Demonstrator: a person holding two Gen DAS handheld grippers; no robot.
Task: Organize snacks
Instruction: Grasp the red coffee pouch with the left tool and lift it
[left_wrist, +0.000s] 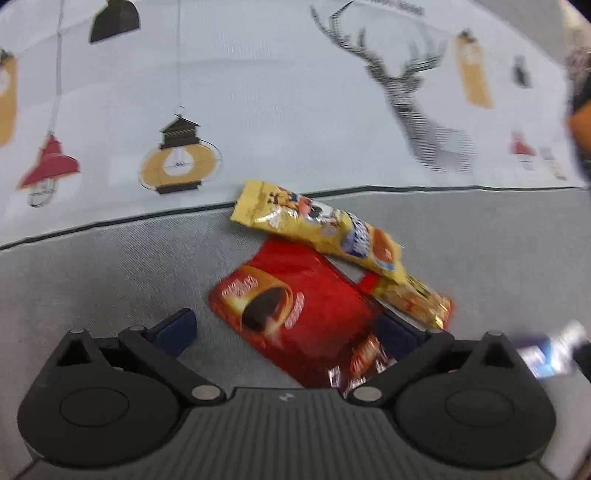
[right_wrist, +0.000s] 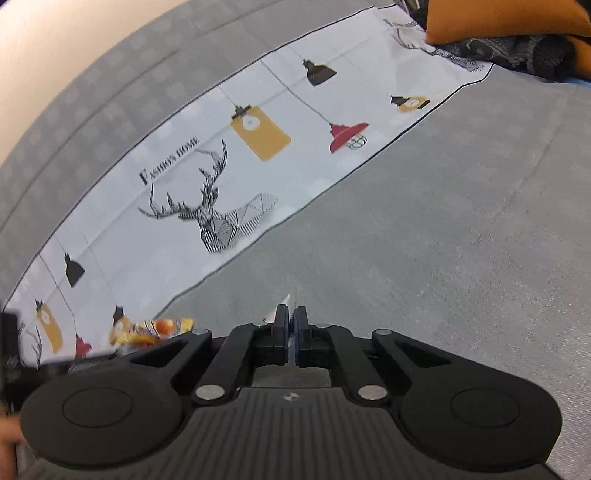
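Note:
My left gripper (left_wrist: 288, 325) is open, its blue pads on either side of a red coffee sachet (left_wrist: 295, 314) that lies flat on the grey cloth. A yellow snack stick pack (left_wrist: 317, 225) lies across the sachet's far corner, with a gold wrapped bar (left_wrist: 413, 299) under it on the right. A small brown wrapped candy (left_wrist: 360, 363) sits by the right finger. My right gripper (right_wrist: 291, 325) is shut on a thin white and blue wrapper (right_wrist: 290, 301), its tip poking out between the pads. The yellow snacks (right_wrist: 147, 330) show blurred at the lower left of the right wrist view.
A white cloth strip (left_wrist: 277, 110) printed with lanterns and a deer runs behind the snacks. A blurred blue and white packet (left_wrist: 550, 350) is at the right edge. An orange cushion and dark fabric (right_wrist: 517, 37) lie at the far right corner.

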